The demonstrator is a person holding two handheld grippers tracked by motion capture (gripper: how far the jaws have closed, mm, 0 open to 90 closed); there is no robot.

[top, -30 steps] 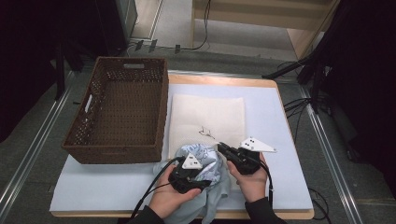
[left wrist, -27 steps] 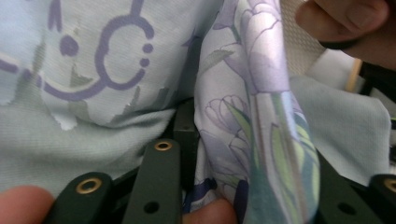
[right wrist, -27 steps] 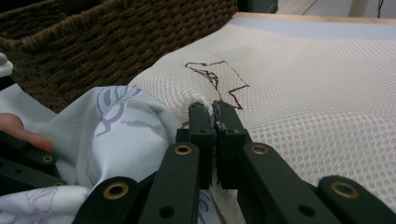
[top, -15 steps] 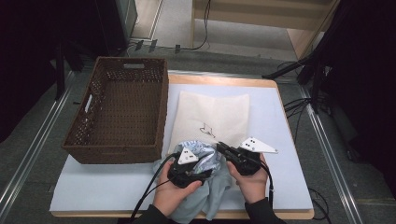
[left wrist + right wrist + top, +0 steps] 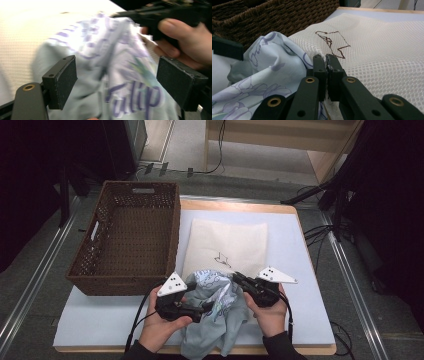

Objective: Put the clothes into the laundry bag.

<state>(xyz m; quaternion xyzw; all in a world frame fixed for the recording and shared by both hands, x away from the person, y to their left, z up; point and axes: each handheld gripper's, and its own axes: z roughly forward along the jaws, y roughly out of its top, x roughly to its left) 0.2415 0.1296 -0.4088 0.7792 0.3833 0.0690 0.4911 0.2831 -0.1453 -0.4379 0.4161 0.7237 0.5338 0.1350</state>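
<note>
Left gripper point(image 5: 204, 306) jaws have just been opening off the pale printed cloth point(image 5: 216, 317), which lies bunched just before the wicker basket point(image 5: 129, 240); right gripper point(image 5: 239, 280) stays clamped on its edge, so a regrasp looks due.

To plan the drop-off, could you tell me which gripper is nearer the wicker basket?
Left. The left gripper sits just beside the wicker basket's near corner; the right gripper is farther right, across the printed cloth.

Wooden tabletop point(image 5: 240, 205) w/ a pale blue mat point(image 5: 300, 270) over most of it. On the mat: brown wicker basket point(image 5: 131, 235) at left, cream mesh bag point(image 5: 230, 244) centre, crumpled printed cloth point(image 5: 220, 315) at near edge, overlapping the bag.
</note>
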